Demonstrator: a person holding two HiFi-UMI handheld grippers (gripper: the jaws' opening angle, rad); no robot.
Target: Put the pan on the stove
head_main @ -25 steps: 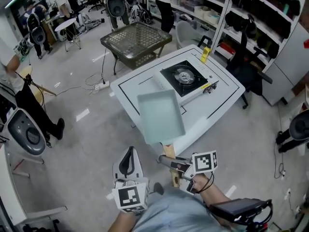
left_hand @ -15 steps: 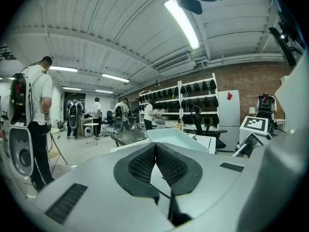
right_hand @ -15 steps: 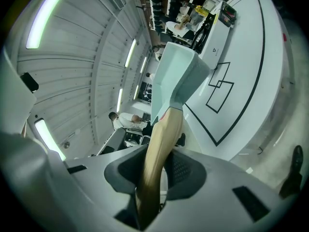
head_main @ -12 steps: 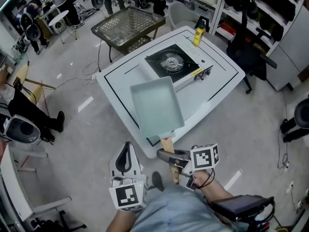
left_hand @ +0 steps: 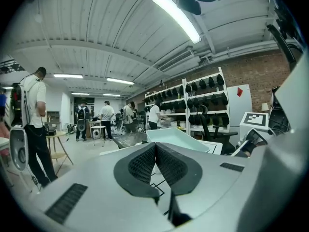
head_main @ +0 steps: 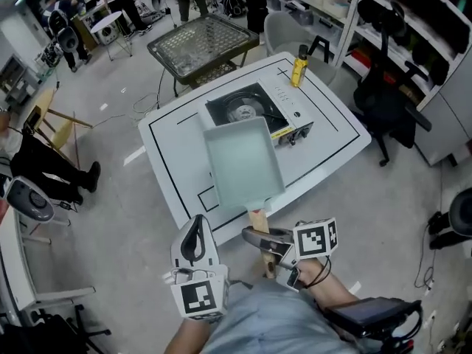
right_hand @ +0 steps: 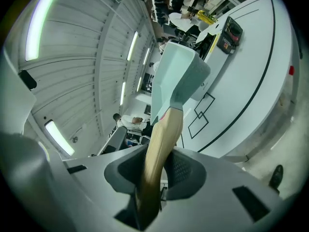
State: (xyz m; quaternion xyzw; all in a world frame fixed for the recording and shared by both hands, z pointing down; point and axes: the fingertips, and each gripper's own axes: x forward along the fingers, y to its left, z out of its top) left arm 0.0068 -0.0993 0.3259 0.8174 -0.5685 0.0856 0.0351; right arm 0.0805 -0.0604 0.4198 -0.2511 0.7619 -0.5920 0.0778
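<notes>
- Workshop floor lies all round, with people at the far left, a mesh-topped stand (head_main: 203, 46) behind, and a white table (head_main: 324, 131) with black outlines in the middle.
- Left gripper (head_main: 196, 228) hangs low at the near edge, short of the table. In the left gripper view (left_hand: 155, 148) its jaws meet with nothing between them.
- Pan (head_main: 243, 164), a pale rectangular one with its open side up, is in the air over the near half of the table. Its far edge overlaps the near edge of the stove (head_main: 247, 109) in the head view, but how high it rides above the stove I cannot tell.
- Its long axis runs from the wooden handle (head_main: 258, 220) by the person out to its far short edge, which points at the burner and leans a little left.
- Right gripper (head_main: 271, 248) is clamped on the handle's near end; the right gripper view (right_hand: 157, 175) shows both pads pressing on the wood.
- Risk: all the pan's weight hangs far beyond the grip, so it could droop or twist in the jaws.
- Risk: if carried forward too low, its front edge may strike the stove's body or pan supports and shove the stove.
- Risk: if released off-centre or with the handle heavy, it could tip off the burner.
- Yellow bottle (head_main: 298, 70) stands just beyond the stove's right corner, and a wide swing could knock it over.
</notes>
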